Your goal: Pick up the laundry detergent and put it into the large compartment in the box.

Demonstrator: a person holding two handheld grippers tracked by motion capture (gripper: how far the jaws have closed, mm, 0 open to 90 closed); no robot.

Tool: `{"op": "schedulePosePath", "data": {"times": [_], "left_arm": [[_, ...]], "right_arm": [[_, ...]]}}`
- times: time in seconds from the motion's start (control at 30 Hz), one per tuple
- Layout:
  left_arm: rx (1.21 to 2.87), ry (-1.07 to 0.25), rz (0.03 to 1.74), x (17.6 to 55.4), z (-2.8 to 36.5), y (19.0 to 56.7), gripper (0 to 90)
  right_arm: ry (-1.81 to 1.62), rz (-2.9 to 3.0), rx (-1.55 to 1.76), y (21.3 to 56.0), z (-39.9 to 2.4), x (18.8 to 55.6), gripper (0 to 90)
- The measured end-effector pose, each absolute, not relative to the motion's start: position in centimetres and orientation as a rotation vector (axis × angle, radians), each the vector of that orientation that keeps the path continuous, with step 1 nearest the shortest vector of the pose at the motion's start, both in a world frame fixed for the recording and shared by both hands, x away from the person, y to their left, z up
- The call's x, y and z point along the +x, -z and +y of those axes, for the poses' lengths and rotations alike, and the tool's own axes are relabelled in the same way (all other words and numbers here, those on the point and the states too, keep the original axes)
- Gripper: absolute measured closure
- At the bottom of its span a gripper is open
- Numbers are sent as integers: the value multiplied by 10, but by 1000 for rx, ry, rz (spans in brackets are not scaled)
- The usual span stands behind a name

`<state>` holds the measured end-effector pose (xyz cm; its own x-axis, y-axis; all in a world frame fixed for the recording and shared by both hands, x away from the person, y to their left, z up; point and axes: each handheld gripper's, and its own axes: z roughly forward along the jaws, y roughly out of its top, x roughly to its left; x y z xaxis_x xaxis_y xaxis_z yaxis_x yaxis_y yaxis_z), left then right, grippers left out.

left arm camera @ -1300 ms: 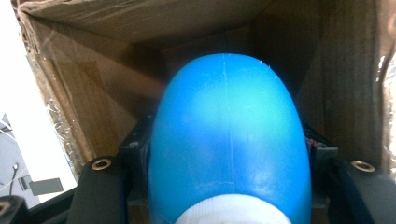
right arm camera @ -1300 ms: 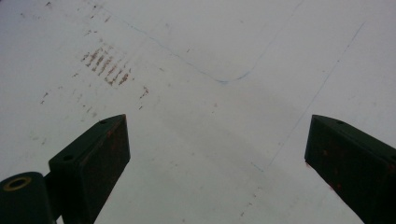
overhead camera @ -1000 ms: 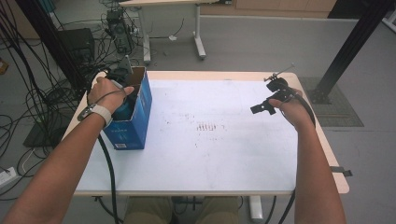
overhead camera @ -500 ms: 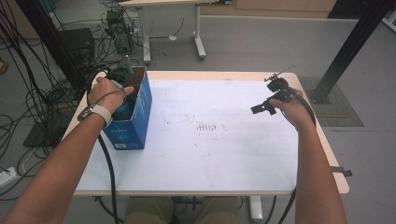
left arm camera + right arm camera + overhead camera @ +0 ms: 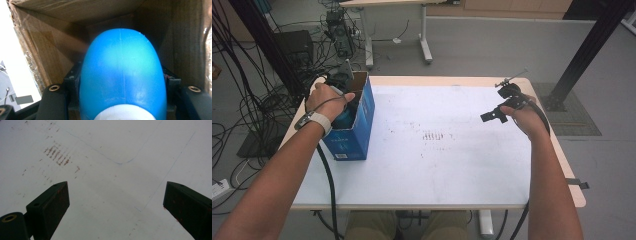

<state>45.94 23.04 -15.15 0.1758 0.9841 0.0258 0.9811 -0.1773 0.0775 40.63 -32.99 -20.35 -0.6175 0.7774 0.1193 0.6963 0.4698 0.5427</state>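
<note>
blue plastic, a rounded bottle (image 5: pixel 122 75), sits clamped between the jaws of the left gripper (image 5: pixel 343 95) inside an open cardboard box (image 5: pixel 357 127) at the left edge of the table (image 5: pixel 447 170), mid-left of the high view. in the left gripper view the bottle's long axis runs straight away from the camera, white cap (image 5: pixel 123 113) nearest the lens at the bottom of the frame and domed base pointing deeper into the box; brown cardboard walls close in on the left, top and right. the jaws press the bottle's flanks, closed as far as its body lets them.

across the table, at the right of the high view, the right gripper (image 5: pixel 494 116) hovers over the bare white top with its jaws spread wide and nothing between them; in the right gripper view its two dark pads (image 5: pixel 56 197) frame a patch of rusty scuff marks (image 5: pixel 57 155) and faint pen lines. that hand is well apart from the box, so the left hand is plainly the nearer one.

whichever way the bottle goes next, in or out, the path lies along its own axis, and the box walls just beside the jaws look like the likeliest snag. cables (image 5: pixel 242 115) and a desk frame (image 5: pixel 424 40) crowd the floor beyond, at the upper left.
</note>
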Motion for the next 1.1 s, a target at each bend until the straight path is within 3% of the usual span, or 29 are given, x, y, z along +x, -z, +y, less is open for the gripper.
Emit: {"op": "schedulePosePath", "data": {"times": [1.1], "left_arm": [[2372, -114, 1984, 458, 230, 152, 377]], "right_arm": [[-846, 2564, 1298, 203, -331, 405, 67]]}}
